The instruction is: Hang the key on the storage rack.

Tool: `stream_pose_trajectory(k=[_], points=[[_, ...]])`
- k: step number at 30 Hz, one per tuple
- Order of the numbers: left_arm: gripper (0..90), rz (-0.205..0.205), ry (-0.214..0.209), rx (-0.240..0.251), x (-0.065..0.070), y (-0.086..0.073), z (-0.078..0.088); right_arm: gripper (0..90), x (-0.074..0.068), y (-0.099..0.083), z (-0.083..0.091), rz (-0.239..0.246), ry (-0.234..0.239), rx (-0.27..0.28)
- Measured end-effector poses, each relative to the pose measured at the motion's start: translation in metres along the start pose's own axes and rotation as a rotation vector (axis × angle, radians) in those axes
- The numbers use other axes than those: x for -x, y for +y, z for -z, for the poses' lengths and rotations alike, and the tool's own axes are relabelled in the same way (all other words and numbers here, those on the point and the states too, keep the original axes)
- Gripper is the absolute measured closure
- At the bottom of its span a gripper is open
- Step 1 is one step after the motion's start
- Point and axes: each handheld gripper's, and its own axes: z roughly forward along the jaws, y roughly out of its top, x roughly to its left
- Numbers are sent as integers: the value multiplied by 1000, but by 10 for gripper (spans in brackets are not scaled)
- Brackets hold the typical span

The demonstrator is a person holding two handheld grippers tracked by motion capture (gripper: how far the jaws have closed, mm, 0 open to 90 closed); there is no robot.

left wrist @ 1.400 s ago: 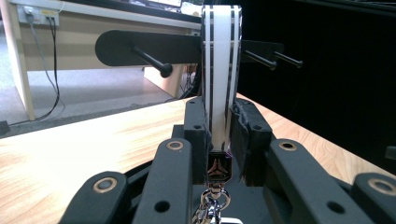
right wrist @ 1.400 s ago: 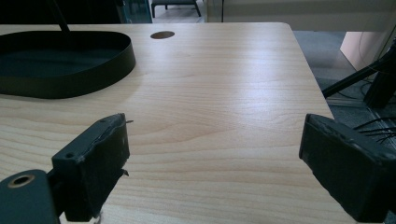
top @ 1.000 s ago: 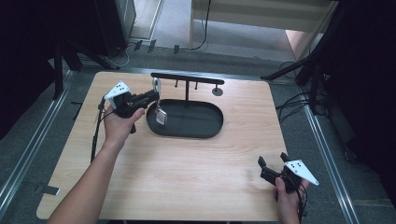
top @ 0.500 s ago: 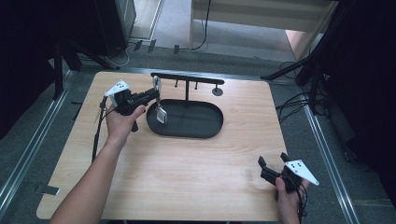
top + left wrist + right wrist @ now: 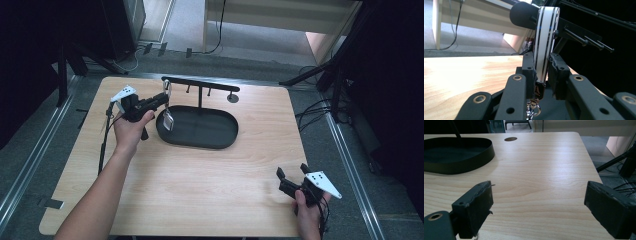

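The left gripper [image 5: 541, 72] pinches the soft, light white strap with black stripes [image 5: 545, 40] looped over the black rack's end bar [image 5: 524, 14]; hold its flat middle.

The right gripper [image 5: 537, 207] is wide open, holding nothing.

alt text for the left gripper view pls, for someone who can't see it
The left gripper has its two black jaws shut on a white strap with black stripes, which loops over the black rack bar above. A metal clasp hangs at the strap's lower end, with the wooden table at left.
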Motion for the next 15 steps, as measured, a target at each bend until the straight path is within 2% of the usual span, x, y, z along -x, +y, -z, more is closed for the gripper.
stream_pose_trajectory(k=[4,12,15], points=[[757,18,33,-13,-1,-1,-2,83,0,0,0,-1,0,0],[736,10,66,-27,2,-3,-5,83,0,0,0,-3,1,-1],[683,-10,116,-10,4,-6,-2,83,0,0,0,-4,1,0]])
